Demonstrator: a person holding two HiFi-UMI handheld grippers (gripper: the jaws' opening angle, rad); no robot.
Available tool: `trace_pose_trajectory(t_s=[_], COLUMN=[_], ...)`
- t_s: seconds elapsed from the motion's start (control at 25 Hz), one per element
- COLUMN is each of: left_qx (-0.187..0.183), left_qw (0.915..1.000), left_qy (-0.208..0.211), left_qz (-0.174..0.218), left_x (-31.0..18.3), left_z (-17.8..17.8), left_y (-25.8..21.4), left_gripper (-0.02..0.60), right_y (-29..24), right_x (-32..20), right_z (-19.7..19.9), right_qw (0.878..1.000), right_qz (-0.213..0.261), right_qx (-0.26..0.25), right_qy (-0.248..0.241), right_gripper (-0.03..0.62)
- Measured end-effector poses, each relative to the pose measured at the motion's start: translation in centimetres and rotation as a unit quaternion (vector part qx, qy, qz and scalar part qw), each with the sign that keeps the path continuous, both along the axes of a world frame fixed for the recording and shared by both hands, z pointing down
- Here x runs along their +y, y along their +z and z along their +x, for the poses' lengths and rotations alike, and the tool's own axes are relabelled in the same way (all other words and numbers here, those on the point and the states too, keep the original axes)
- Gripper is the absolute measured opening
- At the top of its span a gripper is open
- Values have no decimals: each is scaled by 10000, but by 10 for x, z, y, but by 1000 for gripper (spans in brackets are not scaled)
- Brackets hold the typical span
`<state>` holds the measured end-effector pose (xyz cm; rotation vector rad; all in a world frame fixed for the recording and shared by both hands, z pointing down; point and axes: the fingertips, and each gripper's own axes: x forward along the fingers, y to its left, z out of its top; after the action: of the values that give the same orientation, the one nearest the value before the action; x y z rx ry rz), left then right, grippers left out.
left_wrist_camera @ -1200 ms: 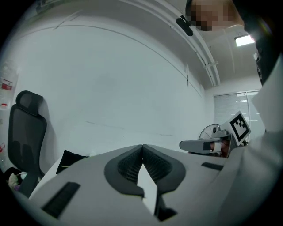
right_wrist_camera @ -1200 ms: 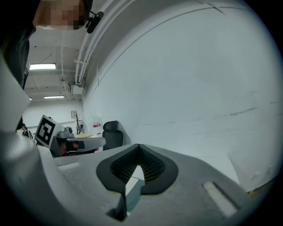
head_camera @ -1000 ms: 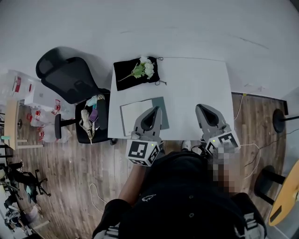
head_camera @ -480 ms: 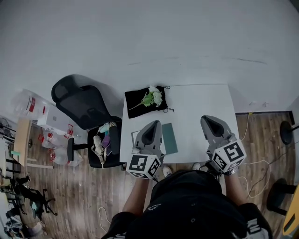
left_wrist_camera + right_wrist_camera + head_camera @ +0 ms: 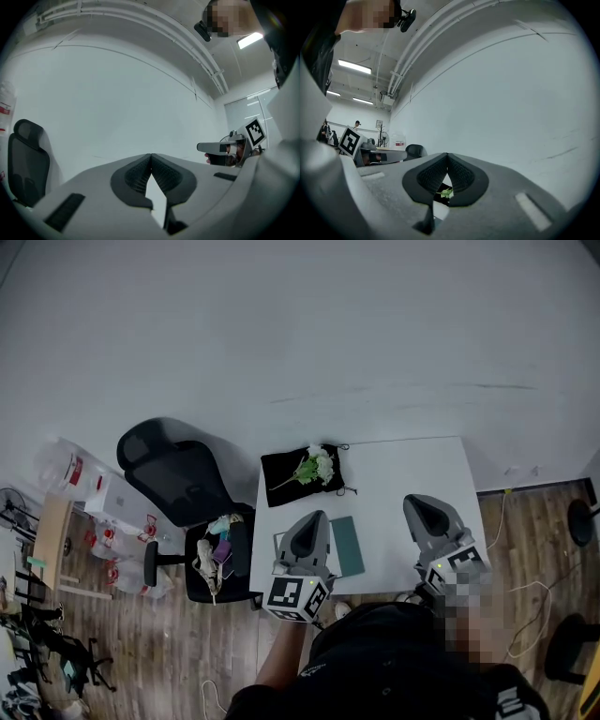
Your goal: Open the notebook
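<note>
**Head view.** Both pairs of jaws are closed and hold nothing. The left gripper (image 5: 313,517) and right gripper (image 5: 418,501) are held side by side above the near edge of the table (image 5: 412,460), tips toward the wall.
- Containers: left of the left jaws, off the table, the seat of the chair (image 5: 173,474) carries a heap of small things (image 5: 211,554). Farther left, clear bags (image 5: 89,498) lie on the floor. Red-and-white print shows on them, but their contents cannot be made out.
- Surroundings: beyond the left jaws a black cloth (image 5: 323,491) bears flowers (image 5: 317,465).
- Task object: the notebook (image 5: 347,546) lies flat on the table, below the left jaws and just to their right. It sits between the two grippers, nearer the left one. Its teal part is exposed, and a pale sheet shows on the far side of the left gripper, which partly covers it.

**Left gripper view.** The left gripper (image 5: 151,157) has its ribbed pads meeting at the tips, with nothing between them.
- Ahead of the jaws is bare wall.
- The chair (image 5: 26,164) is to the left.
- The right gripper (image 5: 206,147) is level to the right.
- The notebook is out of sight below.

**Right gripper view.** The right gripper (image 5: 447,155) has its jaws closed tip to tip and is empty.
- Through the gap under the tips, the flowers (image 5: 446,192) on the cloth (image 5: 440,198) appear.
- The left gripper (image 5: 370,157) and the chair (image 5: 415,151) are to the left.
- The notebook is not visible.
</note>
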<state>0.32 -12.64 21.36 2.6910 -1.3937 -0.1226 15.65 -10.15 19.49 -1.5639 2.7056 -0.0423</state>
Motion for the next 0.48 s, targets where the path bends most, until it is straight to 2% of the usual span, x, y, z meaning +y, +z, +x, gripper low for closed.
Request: trace_pose_trajectory(t_s=[0.24, 0.48], left_qx=[-92, -13], left_qw=[9999, 9999], left_qy=[-56, -125], left_qz=[-43, 57], left_x=[1, 4], left_z=[-3, -12], left_y=[8, 6], left_gripper=[6, 6], right_y=[1, 6], right_x=[-3, -6], right_z=[-6, -12], right_qw=[9999, 9999], right_qz=[-5, -48], right_qx=[53, -26], right_qy=[-93, -148], right_gripper=[5, 5])
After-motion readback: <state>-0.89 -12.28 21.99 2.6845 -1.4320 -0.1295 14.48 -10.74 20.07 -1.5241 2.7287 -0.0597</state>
